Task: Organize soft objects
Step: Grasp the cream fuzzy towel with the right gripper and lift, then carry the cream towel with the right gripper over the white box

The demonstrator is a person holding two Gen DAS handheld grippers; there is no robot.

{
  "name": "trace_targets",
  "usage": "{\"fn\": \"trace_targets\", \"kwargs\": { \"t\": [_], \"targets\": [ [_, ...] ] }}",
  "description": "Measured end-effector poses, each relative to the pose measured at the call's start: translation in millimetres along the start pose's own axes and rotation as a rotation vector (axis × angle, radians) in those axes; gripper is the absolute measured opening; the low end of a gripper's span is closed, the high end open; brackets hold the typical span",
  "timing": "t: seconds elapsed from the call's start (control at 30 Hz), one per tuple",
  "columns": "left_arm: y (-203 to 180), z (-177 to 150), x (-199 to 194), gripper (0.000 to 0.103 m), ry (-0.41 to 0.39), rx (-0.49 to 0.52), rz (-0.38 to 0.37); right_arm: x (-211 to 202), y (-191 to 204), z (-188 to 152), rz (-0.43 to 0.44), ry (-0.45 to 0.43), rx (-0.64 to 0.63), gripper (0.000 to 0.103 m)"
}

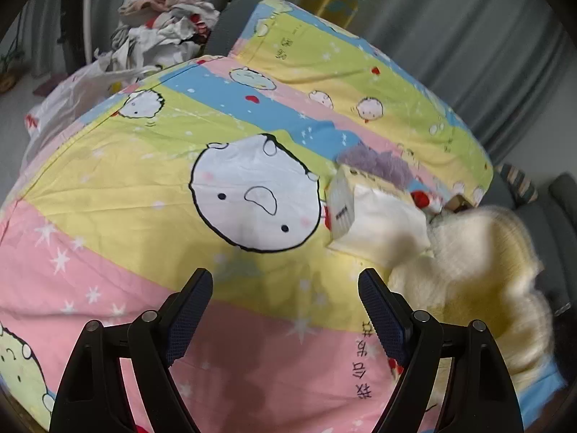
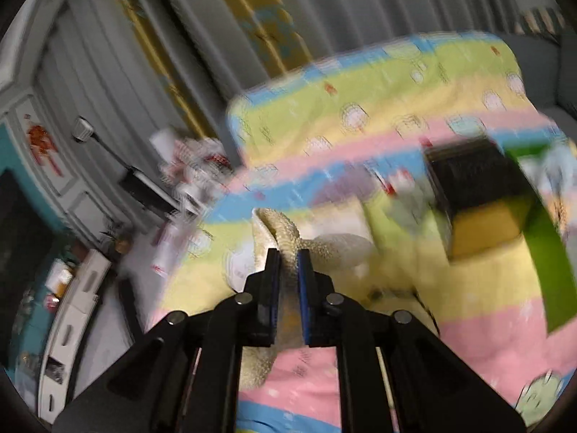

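Observation:
A cream fluffy soft item lies at the right edge of a bed with a pastel cartoon quilt. My right gripper is shut on a fold of this cream fluffy item and holds it above the quilt; that view is motion-blurred. My left gripper is open and empty, hovering over the quilt's pink and yellow stripes. A tissue pack with a white tissue sticking out lies beside the fluffy item. A purple fuzzy cloth lies behind the pack.
A pile of clothes and a white plastic bag sit off the bed's far left. A black-and-yellow box with a green side stands on the quilt at right. Grey curtains hang behind. A cabinet and cluttered floor show at left.

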State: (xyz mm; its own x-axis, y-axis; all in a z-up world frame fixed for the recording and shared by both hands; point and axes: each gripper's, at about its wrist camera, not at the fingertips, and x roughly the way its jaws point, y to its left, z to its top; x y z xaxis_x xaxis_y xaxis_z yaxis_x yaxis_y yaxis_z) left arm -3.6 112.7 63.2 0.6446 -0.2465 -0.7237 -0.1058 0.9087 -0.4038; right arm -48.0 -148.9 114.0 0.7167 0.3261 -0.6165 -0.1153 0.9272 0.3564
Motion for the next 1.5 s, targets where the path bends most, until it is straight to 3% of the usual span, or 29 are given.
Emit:
{"fn": "trace_targets", "kwargs": {
  "t": [0.13, 0.3, 0.33, 0.4, 0.43, 0.47, 0.53, 0.63, 0.87, 0.9, 0.97, 1.07, 1.13, 1.2, 1.3, 1.5],
  "targets": [
    [-19, -10, 7, 0.083, 0.034, 0.078, -0.016, 42, -26, -27, -0.096, 0.134, 0.023, 0.012],
    [-38, -22, 13, 0.083, 0.074, 0.150, -0.042, 54, -51, -28, -0.088, 0.167, 0.099, 0.014],
    [-41, -24, 13, 0.083, 0.083, 0.156, -0.055, 51, -53, -26, -0.080, 0.179, 0.112, 0.021],
    [-47, -28, 13, 0.083, 0.102, 0.167, -0.095, 42, -56, -22, -0.078, 0.187, 0.145, 0.050],
    [-50, -30, 12, 0.083, 0.109, 0.173, -0.118, 33, -59, -18, -0.069, 0.167, 0.166, 0.072],
    [-53, -32, 11, 0.083, 0.116, 0.178, -0.142, 24, -59, -17, -0.056, 0.153, 0.176, 0.077],
    [-59, -36, 13, 0.083, 0.133, 0.180, -0.178, 11, -69, -15, -0.018, 0.141, 0.232, 0.078],
    [-69, -44, 21, 0.083, 0.187, 0.207, -0.201, 12, -79, -18, -0.029, 0.163, 0.257, 0.084],
    [-92, -65, 39, 0.083, 0.268, 0.287, -0.246, 51, -75, -29, 0.041, 0.296, 0.221, 0.082],
    [-92, -67, 43, 0.083, 0.278, 0.281, -0.249, 57, -74, -32, 0.034, 0.312, 0.217, 0.080],
    [-96, -69, 43, 0.083, 0.249, 0.300, -0.249, 66, -72, -35, 0.040, 0.331, 0.197, 0.064],
    [-101, -71, 45, 0.083, 0.245, 0.319, -0.276, 68, -69, -35, 0.072, 0.331, 0.171, 0.051],
    [-104, -73, 44, 0.069, 0.245, 0.329, -0.312, 71, -70, -35, 0.098, 0.342, 0.172, 0.047],
    [-108, -74, 44, 0.064, 0.254, 0.332, -0.350, 70, -70, -36, 0.098, 0.333, 0.165, 0.044],
    [-110, -74, 36, 0.064, 0.262, 0.320, -0.381, 63, -72, -36, 0.146, 0.332, 0.178, 0.038],
    [-106, -63, 4, 0.064, 0.146, 0.343, -0.431, 43, -50, -24, 0.196, 0.277, 0.125, 0.034]
  ]
}}
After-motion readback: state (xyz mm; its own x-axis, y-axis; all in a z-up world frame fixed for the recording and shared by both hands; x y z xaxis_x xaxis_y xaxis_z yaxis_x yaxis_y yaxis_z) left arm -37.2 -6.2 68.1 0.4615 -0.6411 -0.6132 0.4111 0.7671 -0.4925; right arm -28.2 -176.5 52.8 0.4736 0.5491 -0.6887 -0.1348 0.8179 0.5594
